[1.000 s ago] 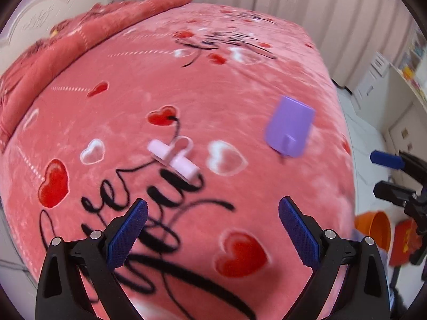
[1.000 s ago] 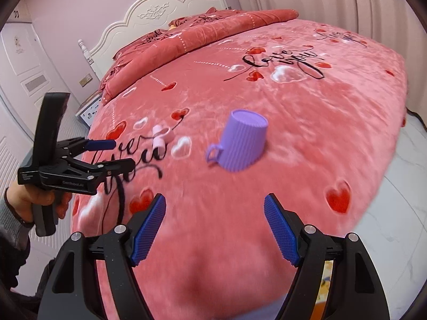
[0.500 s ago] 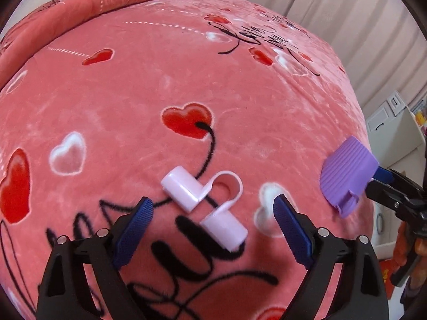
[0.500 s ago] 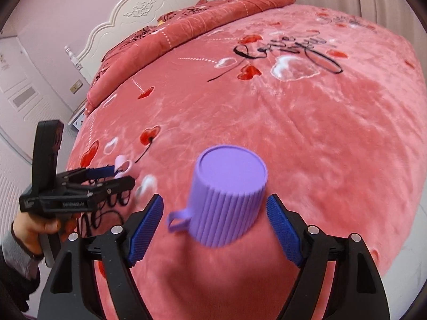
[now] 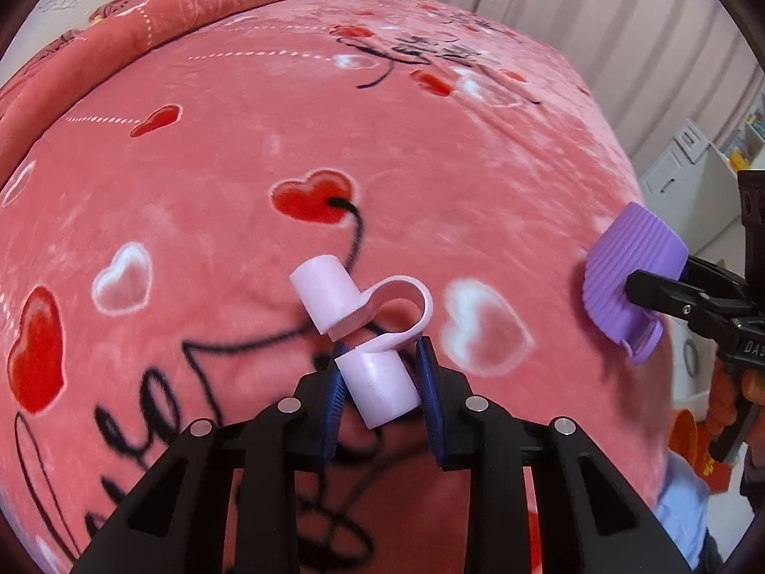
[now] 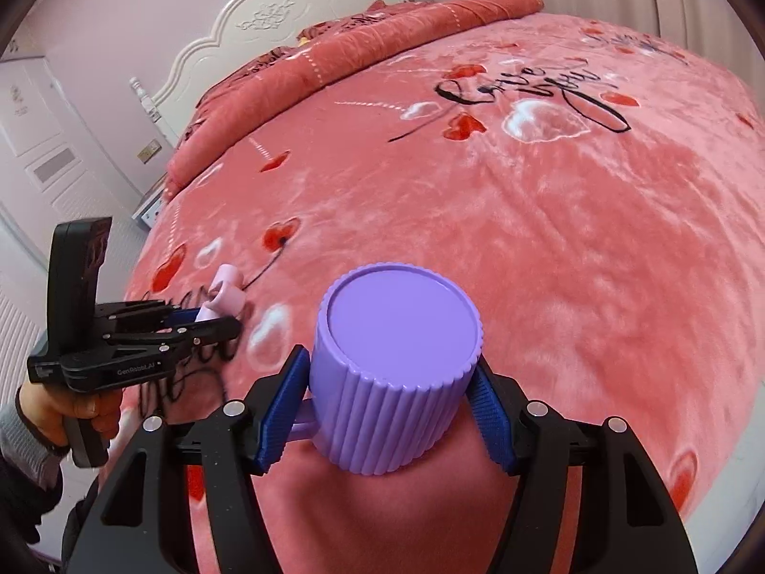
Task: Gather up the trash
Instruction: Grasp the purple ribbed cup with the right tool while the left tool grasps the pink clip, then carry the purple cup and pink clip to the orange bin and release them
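A pale pink clip (image 5: 363, 330) is pinched by the left gripper (image 5: 380, 382); an upturned purple cup (image 6: 394, 373) is clamped by the right gripper (image 6: 389, 406).

1. Location type: home bedroom;
2. Evidence: bed covered by a pink heart-print blanket (image 6: 550, 220); carved white headboard (image 6: 287, 19); panelled door (image 6: 43, 153); pleated curtains (image 5: 597, 14); white storage cabinet (image 5: 688, 177).

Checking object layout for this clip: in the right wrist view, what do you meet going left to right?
Left tongs → pale pink clip → white heart print → purple cup, between the right tongs' fingers.
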A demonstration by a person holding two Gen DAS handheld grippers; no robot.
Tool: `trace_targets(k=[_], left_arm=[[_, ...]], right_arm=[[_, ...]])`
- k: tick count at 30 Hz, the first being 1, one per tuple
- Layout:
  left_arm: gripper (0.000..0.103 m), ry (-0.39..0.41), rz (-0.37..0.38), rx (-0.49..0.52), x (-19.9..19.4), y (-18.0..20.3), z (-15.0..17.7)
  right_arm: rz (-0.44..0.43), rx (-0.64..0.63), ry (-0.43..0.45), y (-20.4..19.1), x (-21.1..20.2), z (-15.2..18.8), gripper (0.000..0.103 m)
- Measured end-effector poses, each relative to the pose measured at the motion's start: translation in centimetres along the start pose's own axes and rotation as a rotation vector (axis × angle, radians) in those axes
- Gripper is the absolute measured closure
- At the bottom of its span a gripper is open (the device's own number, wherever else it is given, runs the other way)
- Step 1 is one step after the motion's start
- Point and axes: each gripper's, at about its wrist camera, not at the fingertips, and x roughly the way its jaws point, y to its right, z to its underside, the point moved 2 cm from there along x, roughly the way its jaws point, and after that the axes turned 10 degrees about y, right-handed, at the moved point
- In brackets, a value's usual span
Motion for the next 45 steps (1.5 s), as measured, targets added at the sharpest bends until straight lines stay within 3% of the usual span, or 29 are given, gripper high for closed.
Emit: trace_targets(k=[14,19,26,36,45], left_arm=[[0.073,0.044,0.071,0.044,-11.9,6.4,6.8],[0.073,0.082,0.095,0.089,-16.5,9.9,9.8],[0.073,0.093,0.142,0.146,-20.0,14.6,13.9],[0.073,0.092,0.247,0.283,-20.4,22.6,15.6],[0.073,0.073,0.363,0.446,-18.4,30.9,14.9]], right_arm=[[-0.037,-0.020,0.010,-7.0,-12.6,8.3,0.038],[-0.041,-0.023,0.045,-9.8,-17.8,11.9,0.038],[-0.026,0.019,0.097,-11.5,-23.4,15.8,0.038],[0.055,0.107,0.184,-9.6,-31.8,20.4,0.038],[0.203,0.215,0.272,-3.0,-39.1,23.8,0.038]])
